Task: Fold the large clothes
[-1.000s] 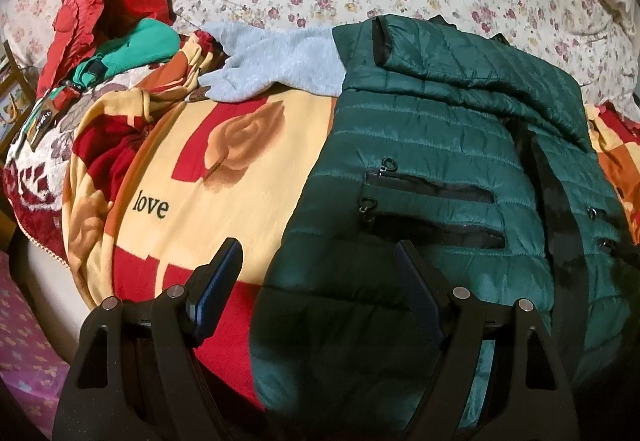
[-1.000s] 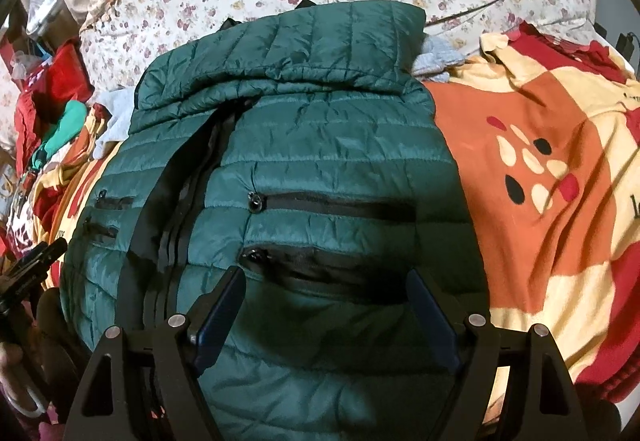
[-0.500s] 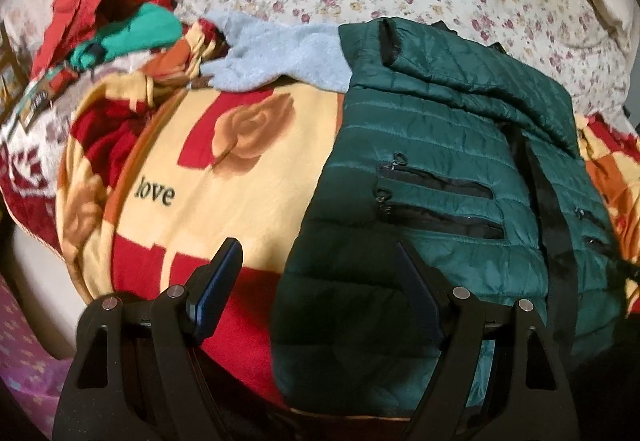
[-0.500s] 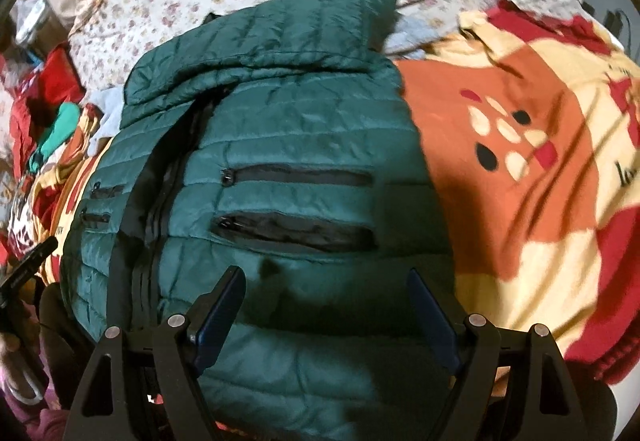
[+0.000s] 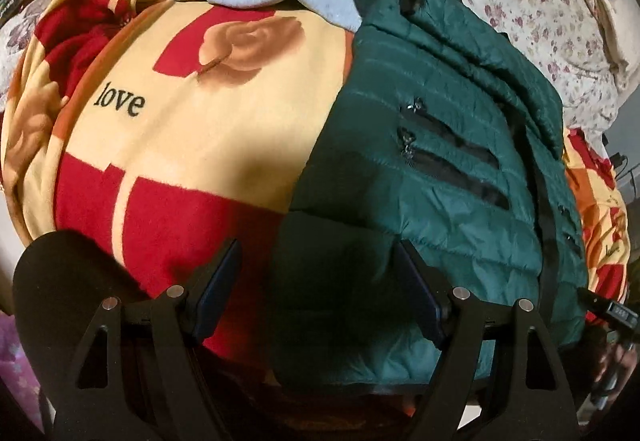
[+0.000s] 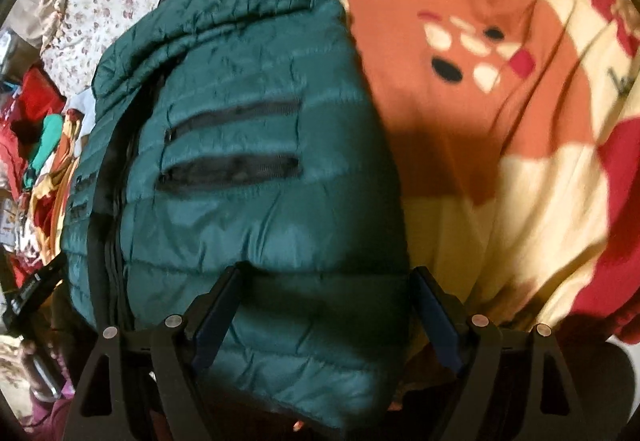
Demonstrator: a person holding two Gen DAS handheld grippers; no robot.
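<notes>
Patterned blanket (image 5: 208, 145) bears green quilted jacket (image 5: 432, 177), seemingly zipped.

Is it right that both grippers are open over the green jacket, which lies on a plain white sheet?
Not quite. Both the left gripper and right gripper are open over the green jacket, but it lies on a red-and-yellow patterned blanket, as the left wrist view shows.

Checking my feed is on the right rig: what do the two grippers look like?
Both match: the left gripper and right gripper have matte black frames with triangular cutouts, round silver pins, and flat dark blue finger pads. No cables or markings are visible.
</notes>
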